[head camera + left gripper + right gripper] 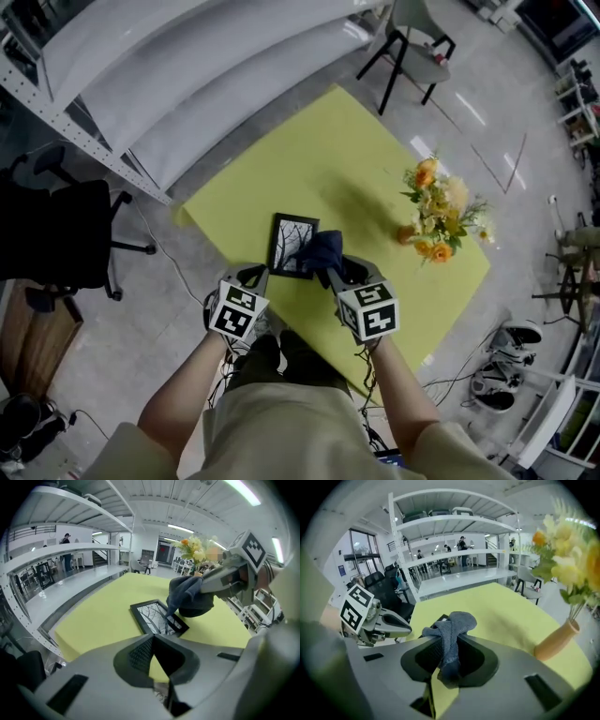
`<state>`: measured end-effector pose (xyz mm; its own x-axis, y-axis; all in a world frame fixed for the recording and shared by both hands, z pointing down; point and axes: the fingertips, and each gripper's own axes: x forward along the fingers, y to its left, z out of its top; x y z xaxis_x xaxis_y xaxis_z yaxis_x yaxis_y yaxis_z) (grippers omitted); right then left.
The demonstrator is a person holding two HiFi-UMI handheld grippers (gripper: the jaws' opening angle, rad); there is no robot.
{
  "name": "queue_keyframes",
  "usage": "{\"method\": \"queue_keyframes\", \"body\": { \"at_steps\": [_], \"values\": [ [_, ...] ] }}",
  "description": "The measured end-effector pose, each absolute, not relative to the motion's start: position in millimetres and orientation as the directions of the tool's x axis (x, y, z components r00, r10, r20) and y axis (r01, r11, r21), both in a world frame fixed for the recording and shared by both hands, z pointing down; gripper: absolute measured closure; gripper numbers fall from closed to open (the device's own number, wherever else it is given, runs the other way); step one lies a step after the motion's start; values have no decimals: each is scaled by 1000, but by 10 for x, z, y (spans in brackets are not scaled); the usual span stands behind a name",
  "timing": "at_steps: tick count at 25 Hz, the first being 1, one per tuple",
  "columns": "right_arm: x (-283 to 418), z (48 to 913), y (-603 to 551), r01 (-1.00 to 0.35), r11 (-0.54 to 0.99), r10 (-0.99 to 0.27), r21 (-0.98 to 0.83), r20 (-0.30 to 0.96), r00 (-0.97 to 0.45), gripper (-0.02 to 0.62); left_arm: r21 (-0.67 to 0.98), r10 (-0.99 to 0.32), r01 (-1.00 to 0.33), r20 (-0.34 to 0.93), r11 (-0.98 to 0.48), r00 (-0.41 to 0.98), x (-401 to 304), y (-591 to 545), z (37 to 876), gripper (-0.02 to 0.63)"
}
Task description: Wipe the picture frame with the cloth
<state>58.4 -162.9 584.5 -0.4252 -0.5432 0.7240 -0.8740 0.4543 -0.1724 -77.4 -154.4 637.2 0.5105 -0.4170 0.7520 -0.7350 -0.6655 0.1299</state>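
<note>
A small black picture frame [291,246] with a branch print lies flat on the yellow-green table [347,169]. My right gripper [339,273] is shut on a dark blue cloth [322,250], whose bunched end rests on the frame's right edge. In the left gripper view the cloth [189,596] hangs onto the frame [153,618] from the right gripper [224,577]. In the right gripper view the cloth [451,632] fills the jaws and hides most of the frame. My left gripper [254,278] hovers just before the frame's near edge, its jaws [153,639] together with nothing in them.
A tan vase of orange and yellow flowers [437,214] stands on the table's right part, close beside the right gripper [560,639]. White shelving [187,66] runs along the far left. A chair [412,42] stands beyond the table.
</note>
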Motion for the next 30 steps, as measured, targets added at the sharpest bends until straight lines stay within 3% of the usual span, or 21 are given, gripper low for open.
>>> {"method": "queue_keyframes", "body": {
  "at_steps": [13,23,27,30],
  "values": [
    [766,3932,-1792,-894,439,-796,-91,422,-434,503,44,-609,-732,522,-680,597,-816,-1846,4641,598],
    [884,3024,-1587,-910,415,-882,3,249,-401,503,-57,-744,-764,284,-642,605,-950,-1757,3167,598],
    [974,2742,-1493,-926,374,-912,50,202,-357,503,-171,-783,-768,222,-618,581,-962,-1630,2774,598],
    [934,2627,-1426,-918,393,-911,48,154,-382,503,-160,-789,-774,180,-613,588,-969,-1561,2592,598]
  ]
}}
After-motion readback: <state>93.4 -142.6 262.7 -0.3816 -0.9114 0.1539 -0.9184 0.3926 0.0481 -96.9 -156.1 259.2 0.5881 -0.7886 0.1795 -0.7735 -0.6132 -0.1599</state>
